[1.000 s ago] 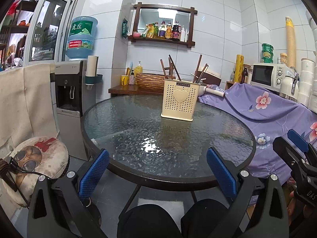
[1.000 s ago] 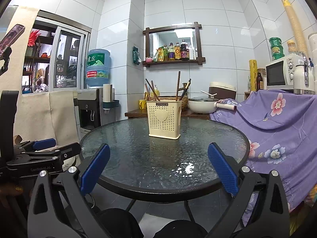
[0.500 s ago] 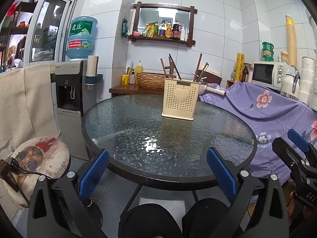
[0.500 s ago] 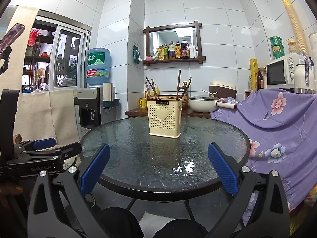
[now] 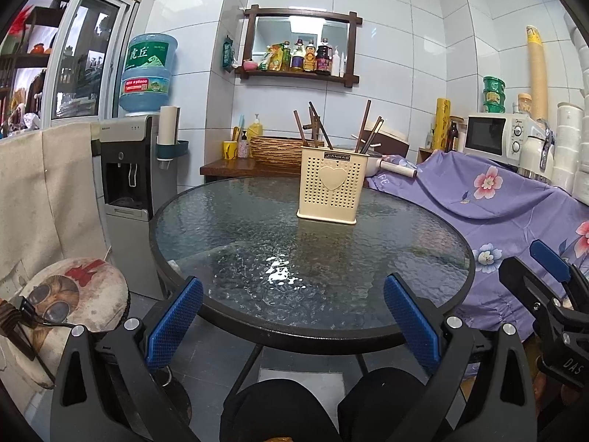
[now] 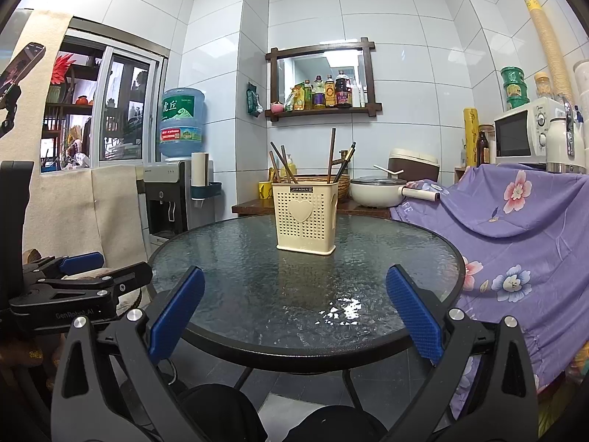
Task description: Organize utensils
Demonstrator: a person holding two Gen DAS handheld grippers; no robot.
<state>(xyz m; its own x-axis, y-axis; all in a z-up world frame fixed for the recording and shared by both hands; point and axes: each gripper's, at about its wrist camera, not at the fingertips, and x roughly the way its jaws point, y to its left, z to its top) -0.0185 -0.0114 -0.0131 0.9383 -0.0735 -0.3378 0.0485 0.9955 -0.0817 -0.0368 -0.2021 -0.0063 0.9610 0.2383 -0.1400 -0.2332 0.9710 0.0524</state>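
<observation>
A cream perforated utensil holder (image 5: pixel 331 188) (image 6: pixel 304 215) with a heart on its front stands upright on the far half of the round glass table (image 5: pixel 228 258) (image 6: pixel 405 258). Several dark wooden chopsticks (image 5: pixel 316 125) (image 6: pixel 332 154) stick out of its top at angles. My left gripper (image 5: pixel 292 318) hangs open at the table's near edge, blue pads wide apart, nothing between them. My right gripper (image 6: pixel 294 311) is likewise open and empty at the near edge. Each gripper shows at the side of the other's view.
A water dispenser (image 5: pixel 136 169) with a blue bottle stands left of the table, and a round cushioned stool (image 5: pixel 73 294) sits nearer. A purple flowered cloth (image 6: pixel 515 221) covers the counter on the right. A side table behind holds a woven basket (image 5: pixel 279 147) and a white pot (image 6: pixel 375 191).
Both views have shifted only slightly; the holder sits a touch lower in the right wrist view. Both grippers stay open and empty.
</observation>
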